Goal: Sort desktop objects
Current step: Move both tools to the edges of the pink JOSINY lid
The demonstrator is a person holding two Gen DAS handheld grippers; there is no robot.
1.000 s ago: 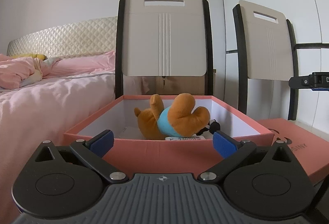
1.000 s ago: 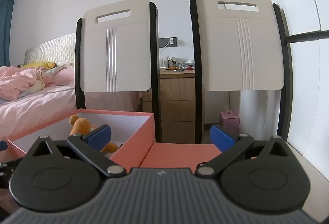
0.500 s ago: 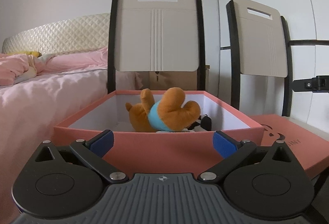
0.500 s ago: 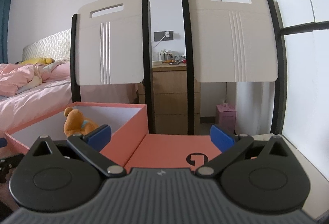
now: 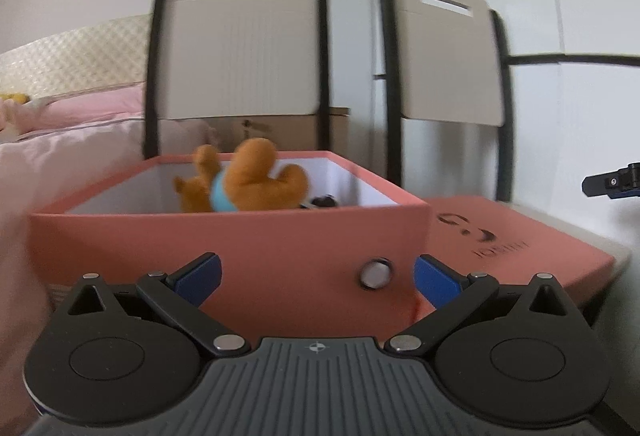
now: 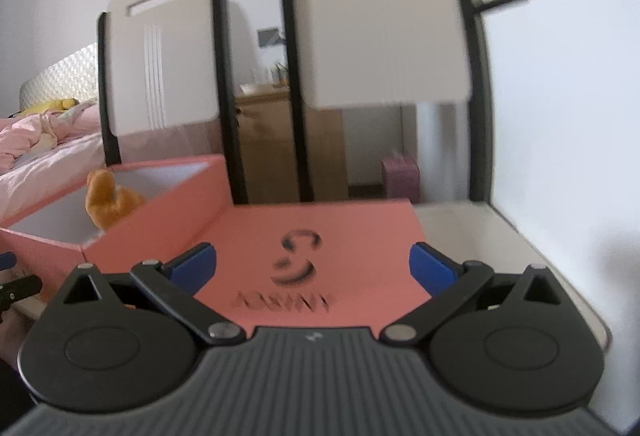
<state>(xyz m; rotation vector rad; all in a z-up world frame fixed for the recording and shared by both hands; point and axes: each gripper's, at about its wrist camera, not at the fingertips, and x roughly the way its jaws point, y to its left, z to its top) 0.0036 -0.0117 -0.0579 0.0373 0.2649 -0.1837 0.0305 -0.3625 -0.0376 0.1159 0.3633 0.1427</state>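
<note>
An open pink box point(image 5: 280, 236) stands in front of my left gripper point(image 5: 316, 274), which is open and empty, level with the box's front wall. An orange plush toy point(image 5: 244, 182) with a blue band lies inside the box, beside a small dark object point(image 5: 325, 201). The pink box lid point(image 6: 316, 236) with a black logo lies flat to the right of the box. My right gripper point(image 6: 312, 266) is open and empty, just above the lid's near edge. The box point(image 6: 160, 212) and the toy point(image 6: 106, 202) also show at the left of the right wrist view.
Two beige chairs point(image 5: 240, 48) point(image 5: 448, 56) with black frames stand behind the table. A bed with pink bedding point(image 5: 68, 108) lies to the left. A white wall point(image 6: 568, 116) is close on the right. A wooden dresser point(image 6: 260, 140) stands behind the chairs.
Both grippers have dropped lower and moved back. The left now faces the box's front wall; the right tilts down over the lid. Both stay open.
</note>
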